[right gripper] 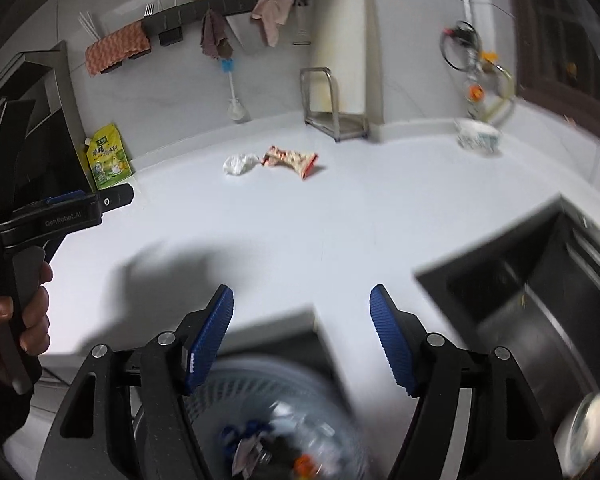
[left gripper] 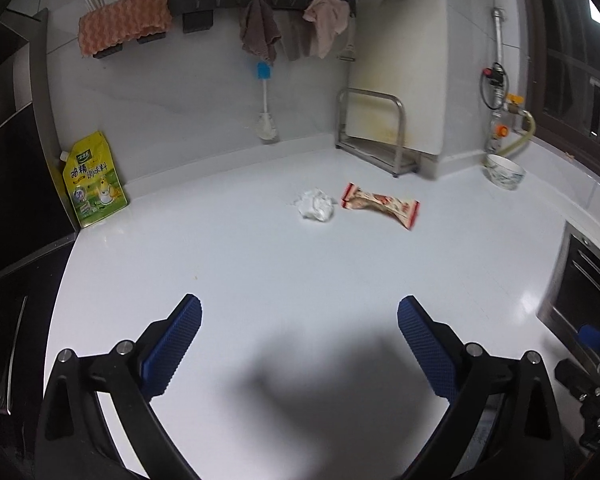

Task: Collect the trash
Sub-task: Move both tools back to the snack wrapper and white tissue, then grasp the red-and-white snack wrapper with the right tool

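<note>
Some rubbish already binned in the basket beneath the right gripper; crumpled tissue and snack wrapper left well ahead of the left gripper; both sets of fingers apart, empty

The left gripper sat low in its frame, blue pads spread wide with nothing between them. The right gripper was likewise parted and unloaded. At the right view's left edge, the left hand clasped a black handle.
</note>
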`<action>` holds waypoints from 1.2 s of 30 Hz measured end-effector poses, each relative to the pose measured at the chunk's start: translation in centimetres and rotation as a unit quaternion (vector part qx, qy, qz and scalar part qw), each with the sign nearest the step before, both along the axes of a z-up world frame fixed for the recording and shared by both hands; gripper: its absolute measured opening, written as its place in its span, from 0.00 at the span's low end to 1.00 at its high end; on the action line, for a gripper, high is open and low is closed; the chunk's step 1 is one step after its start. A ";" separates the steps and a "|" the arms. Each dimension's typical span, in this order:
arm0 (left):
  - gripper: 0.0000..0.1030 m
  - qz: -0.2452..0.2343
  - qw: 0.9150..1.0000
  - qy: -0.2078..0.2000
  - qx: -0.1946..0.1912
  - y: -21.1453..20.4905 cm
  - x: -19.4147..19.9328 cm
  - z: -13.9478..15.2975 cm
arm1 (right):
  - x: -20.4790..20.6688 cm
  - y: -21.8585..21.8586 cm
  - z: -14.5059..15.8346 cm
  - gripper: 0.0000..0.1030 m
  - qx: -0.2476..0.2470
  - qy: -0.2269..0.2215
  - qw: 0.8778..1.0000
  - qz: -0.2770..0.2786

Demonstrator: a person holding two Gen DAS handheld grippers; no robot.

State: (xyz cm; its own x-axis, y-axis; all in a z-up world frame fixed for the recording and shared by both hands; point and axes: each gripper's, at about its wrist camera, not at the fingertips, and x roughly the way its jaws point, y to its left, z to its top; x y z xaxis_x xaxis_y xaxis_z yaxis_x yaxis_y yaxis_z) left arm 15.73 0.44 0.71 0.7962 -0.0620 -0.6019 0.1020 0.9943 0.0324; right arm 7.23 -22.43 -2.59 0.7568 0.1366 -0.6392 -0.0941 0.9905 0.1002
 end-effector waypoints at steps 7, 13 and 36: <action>0.94 0.018 1.000 0.006 0.002 0.3 6.2 -0.5 | 7.6 -0.8 1.8 0.71 0.002 -0.004 1.000 0.017; 0.94 0.028 1.000 0.014 0.002 0.3 10.2 -1.5 | 13.8 0.0 1.3 0.71 -0.015 0.005 0.999 0.051; 0.94 0.058 0.995 0.081 -0.004 1.3 19.6 -6.1 | 31.0 5.1 -4.6 0.71 -0.107 0.083 0.981 0.140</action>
